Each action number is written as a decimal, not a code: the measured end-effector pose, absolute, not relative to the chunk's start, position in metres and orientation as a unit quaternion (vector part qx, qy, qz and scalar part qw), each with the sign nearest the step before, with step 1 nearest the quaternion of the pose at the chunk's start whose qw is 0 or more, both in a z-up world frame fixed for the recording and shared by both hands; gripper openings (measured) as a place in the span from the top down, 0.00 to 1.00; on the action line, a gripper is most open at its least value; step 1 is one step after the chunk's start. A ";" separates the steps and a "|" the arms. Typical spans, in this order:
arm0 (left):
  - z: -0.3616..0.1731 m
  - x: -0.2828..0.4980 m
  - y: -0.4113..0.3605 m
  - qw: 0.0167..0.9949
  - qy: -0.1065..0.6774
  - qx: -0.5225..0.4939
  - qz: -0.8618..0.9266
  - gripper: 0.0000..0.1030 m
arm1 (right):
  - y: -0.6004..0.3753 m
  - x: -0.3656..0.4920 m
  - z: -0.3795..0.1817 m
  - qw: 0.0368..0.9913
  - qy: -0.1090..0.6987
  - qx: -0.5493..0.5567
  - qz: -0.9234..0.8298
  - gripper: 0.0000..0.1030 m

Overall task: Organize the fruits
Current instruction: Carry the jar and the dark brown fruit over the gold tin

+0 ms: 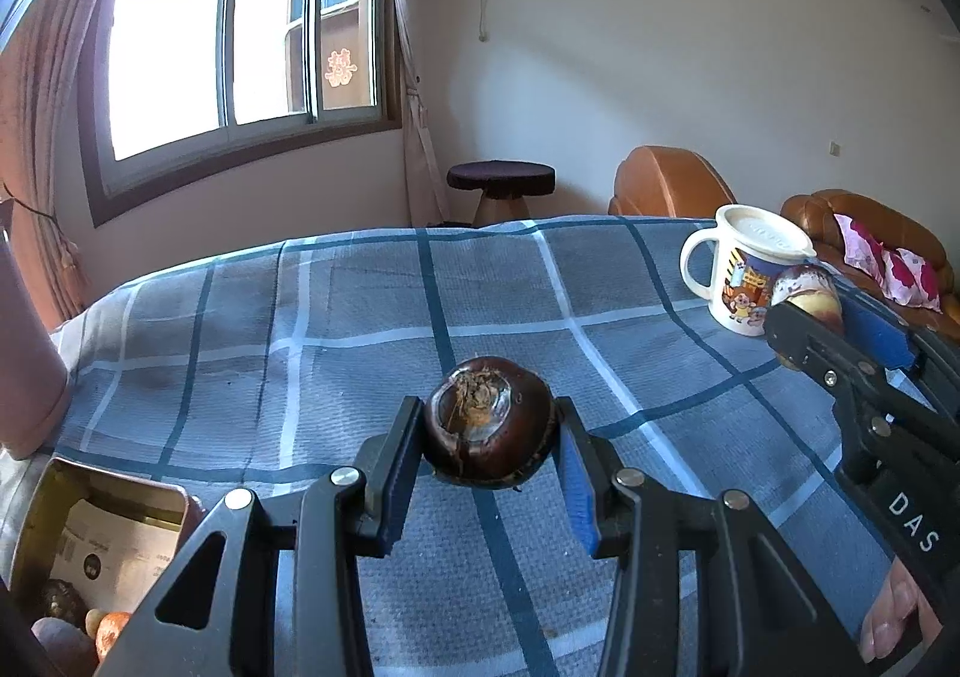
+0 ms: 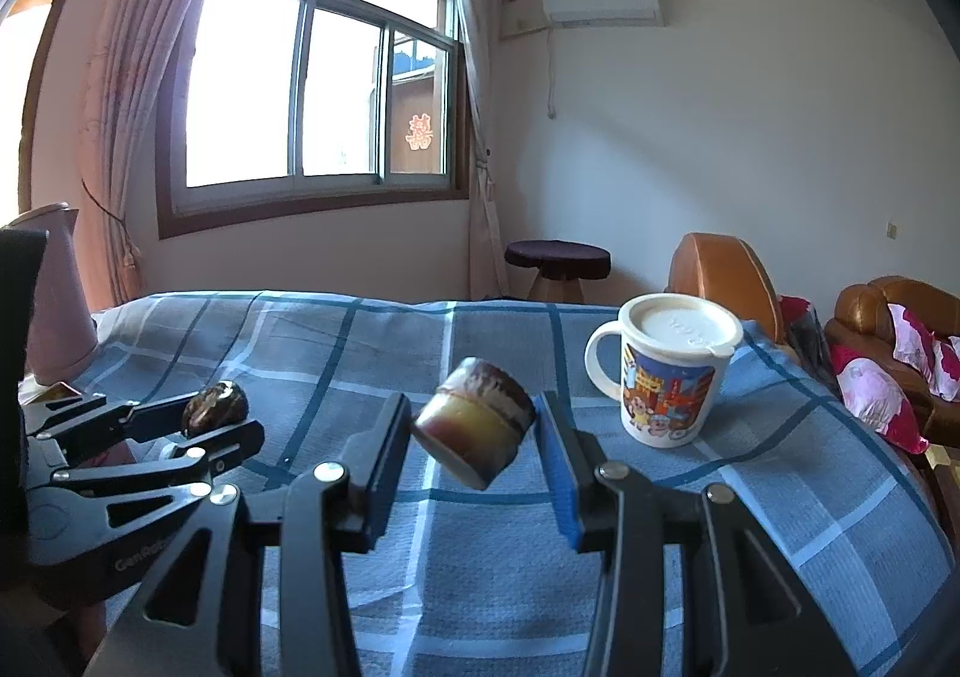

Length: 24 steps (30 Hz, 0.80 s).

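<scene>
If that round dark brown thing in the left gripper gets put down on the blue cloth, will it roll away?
Probably a little. The dark brown fruit looks round and glossy, so it may roll and could slip between the left gripper fingers. Its top looks flattened, so resting on a flat side might steady it. The checked cloth looks soft and textured, which should slow any rolling.

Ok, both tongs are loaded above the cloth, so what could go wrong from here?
1. The cut sugarcane piece sits tilted in the right tongs, so it may slip.
2. The lidded mug stands close to its right; a swing could knock it.
3. The round water chestnut in the left tongs could roll out if the grip loosens.
</scene>
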<state>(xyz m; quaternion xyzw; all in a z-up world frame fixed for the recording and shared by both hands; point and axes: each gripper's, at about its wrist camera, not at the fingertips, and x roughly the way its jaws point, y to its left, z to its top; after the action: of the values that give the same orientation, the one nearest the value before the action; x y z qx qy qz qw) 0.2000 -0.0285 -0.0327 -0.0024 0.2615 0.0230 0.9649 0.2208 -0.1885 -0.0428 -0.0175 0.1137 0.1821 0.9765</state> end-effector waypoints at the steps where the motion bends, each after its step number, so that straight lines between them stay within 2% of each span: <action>1: -0.033 0.199 -0.029 0.965 0.260 -0.002 0.023 0.57 | -0.188 0.220 -0.043 0.976 0.113 -0.018 0.183 0.56; 24: -0.029 0.155 -0.023 0.969 0.245 0.003 0.010 0.57 | -0.185 0.181 -0.042 0.974 0.096 -0.021 0.202 0.56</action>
<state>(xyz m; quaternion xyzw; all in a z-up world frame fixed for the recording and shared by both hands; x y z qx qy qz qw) 0.1552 -0.0226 -0.0291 0.0028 0.2450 0.0098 0.9695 0.1811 -0.1852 -0.0422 -0.0214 0.0962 0.2019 0.9744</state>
